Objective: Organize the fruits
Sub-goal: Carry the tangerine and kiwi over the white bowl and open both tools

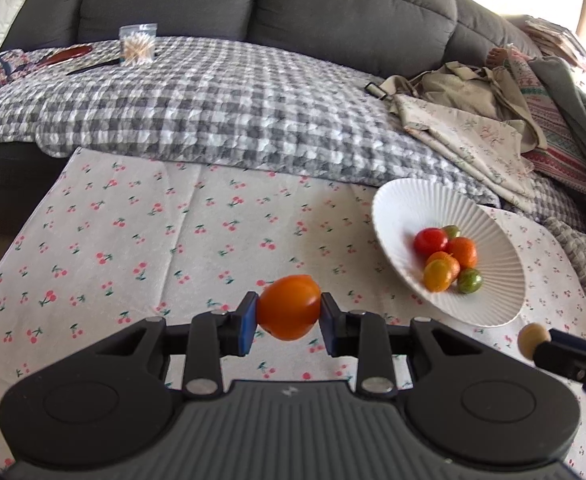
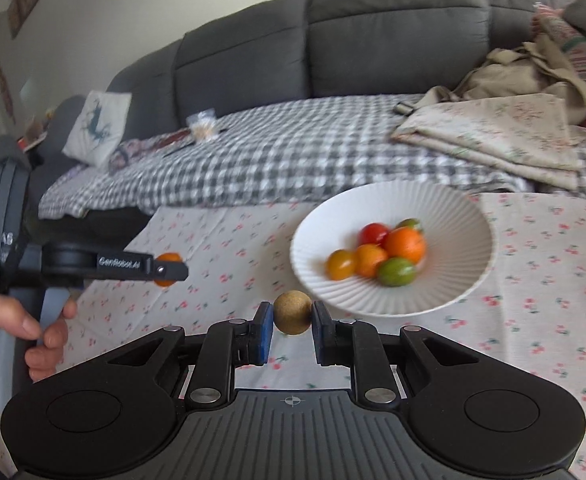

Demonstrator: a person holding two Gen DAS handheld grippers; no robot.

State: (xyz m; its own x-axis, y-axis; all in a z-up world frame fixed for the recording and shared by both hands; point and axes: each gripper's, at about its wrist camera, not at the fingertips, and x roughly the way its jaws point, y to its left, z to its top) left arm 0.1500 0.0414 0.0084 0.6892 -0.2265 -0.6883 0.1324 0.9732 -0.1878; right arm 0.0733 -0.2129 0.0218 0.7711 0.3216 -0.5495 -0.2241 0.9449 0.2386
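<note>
My left gripper (image 1: 289, 309) is shut on an orange tomato (image 1: 289, 306) and holds it above the cherry-print cloth (image 1: 153, 240). My right gripper (image 2: 291, 314) is shut on a small tan-brown round fruit (image 2: 291, 312) just in front of the white ribbed bowl (image 2: 465, 216). The bowl (image 1: 405, 200) holds several small fruits: a red one (image 2: 373, 232), orange ones (image 2: 405, 244), a yellow one (image 2: 341, 264) and green ones (image 2: 396, 272). The left gripper also shows in the right wrist view (image 2: 169, 270), to the left of the bowl. The right gripper's tip with the tan fruit (image 1: 533, 338) shows in the left wrist view, below the bowl.
A grey sofa (image 1: 253, 0) with a checked blanket (image 1: 221, 100) runs behind the table. Folded cloths and a bag (image 1: 473, 120) lie at the right. A clear box of sticks (image 1: 137, 45) and a dark red dish (image 1: 69, 54) sit on the blanket at the far left.
</note>
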